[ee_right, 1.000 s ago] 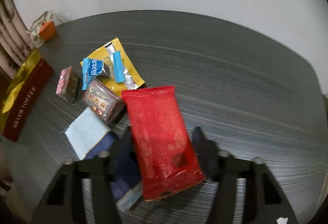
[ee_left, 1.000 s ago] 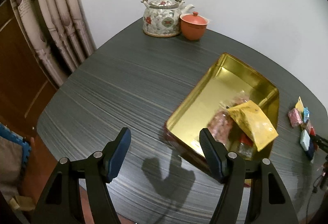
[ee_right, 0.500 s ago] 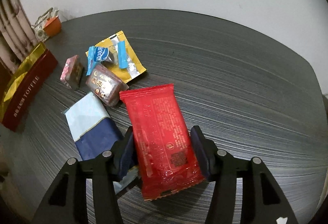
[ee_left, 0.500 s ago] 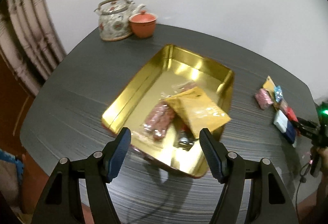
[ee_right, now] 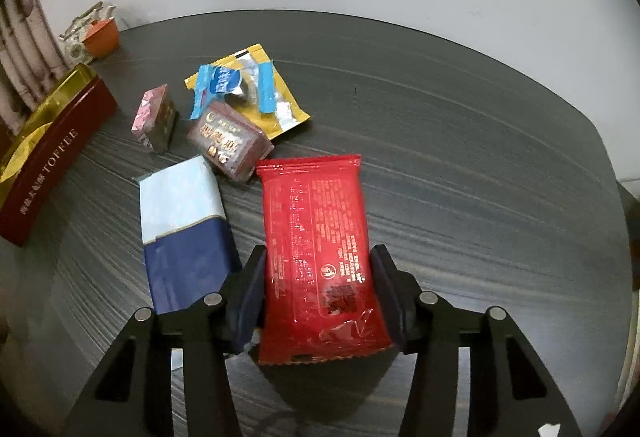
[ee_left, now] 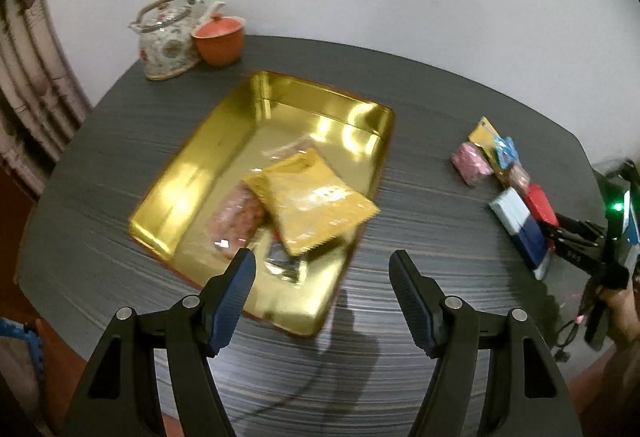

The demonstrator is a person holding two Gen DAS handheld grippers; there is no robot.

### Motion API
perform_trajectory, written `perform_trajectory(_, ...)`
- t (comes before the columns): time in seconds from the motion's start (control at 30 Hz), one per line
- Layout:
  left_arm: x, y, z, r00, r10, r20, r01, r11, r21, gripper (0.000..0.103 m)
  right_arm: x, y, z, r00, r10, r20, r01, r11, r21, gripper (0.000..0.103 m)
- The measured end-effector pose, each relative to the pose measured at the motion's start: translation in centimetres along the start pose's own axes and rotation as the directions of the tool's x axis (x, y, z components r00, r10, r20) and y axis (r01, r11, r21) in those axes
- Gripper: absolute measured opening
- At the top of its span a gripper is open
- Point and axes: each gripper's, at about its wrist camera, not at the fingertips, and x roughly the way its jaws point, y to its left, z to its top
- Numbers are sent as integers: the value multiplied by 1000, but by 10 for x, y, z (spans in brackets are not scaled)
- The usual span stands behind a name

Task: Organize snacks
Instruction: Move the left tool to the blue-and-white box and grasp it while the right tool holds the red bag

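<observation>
Left gripper gapes; right gripper fingers closing.

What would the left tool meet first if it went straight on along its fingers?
Probably the near end of the gold tin, at the clear wrapper beside the yellow packet. The left tool is open and empty; depth is uncertain, so it might meet the table just before the tin.
</observation>
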Motion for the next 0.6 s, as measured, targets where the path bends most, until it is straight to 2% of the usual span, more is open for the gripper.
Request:
perform_trajectory(0.13, 5, -20, 2, 999, -29, -19, 29, 999, 16, 70, -3, 13, -5, 998, -54, 10, 53, 997, 62, 45)
perform_trajectory(0.3, 12, -47, 6, 998, -52, -35, 53, 998, 22, 70, -7, 31, -11, 997, -79, 25, 76, 993, 86, 45)
perform_trajectory(0.43, 19, -69, 8, 995, -78, -54, 78, 997, 4, 70, -7, 38, -13, 996, -76, 51, 72, 994, 80, 44)
perform_trajectory(0.6, 33, -104, 8, 992, -92, -89, 90, 996, -16, 70, -12, 28, -22, 996, -57, 74, 53, 997, 59, 44)
